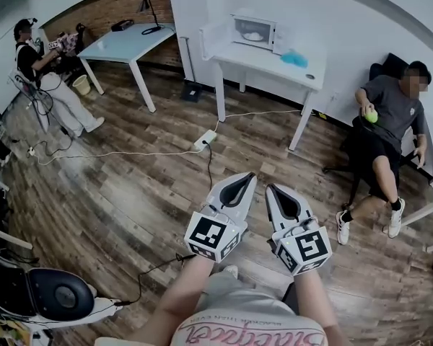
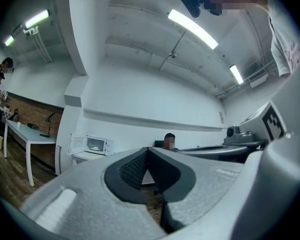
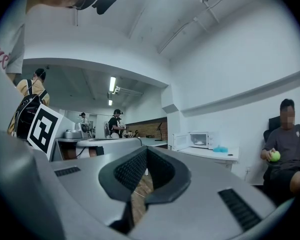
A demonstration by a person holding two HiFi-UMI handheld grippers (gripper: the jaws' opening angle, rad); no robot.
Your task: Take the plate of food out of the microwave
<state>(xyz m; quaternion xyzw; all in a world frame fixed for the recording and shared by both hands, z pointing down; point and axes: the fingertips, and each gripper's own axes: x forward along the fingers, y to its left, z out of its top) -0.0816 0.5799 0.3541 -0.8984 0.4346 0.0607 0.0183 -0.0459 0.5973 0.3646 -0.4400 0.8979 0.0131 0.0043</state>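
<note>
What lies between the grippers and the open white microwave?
Head view: brown wooden plank floor, crossed by a white cable and white power strip, then the white table's legs.

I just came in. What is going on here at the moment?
A person holds a left gripper and a right gripper out in front, both shut and empty. The microwave stands on a white table across the room, far from both grippers. Its door is open and the plate is inside, not yet taken out. A second person sits beside the table with a green ball.
</note>
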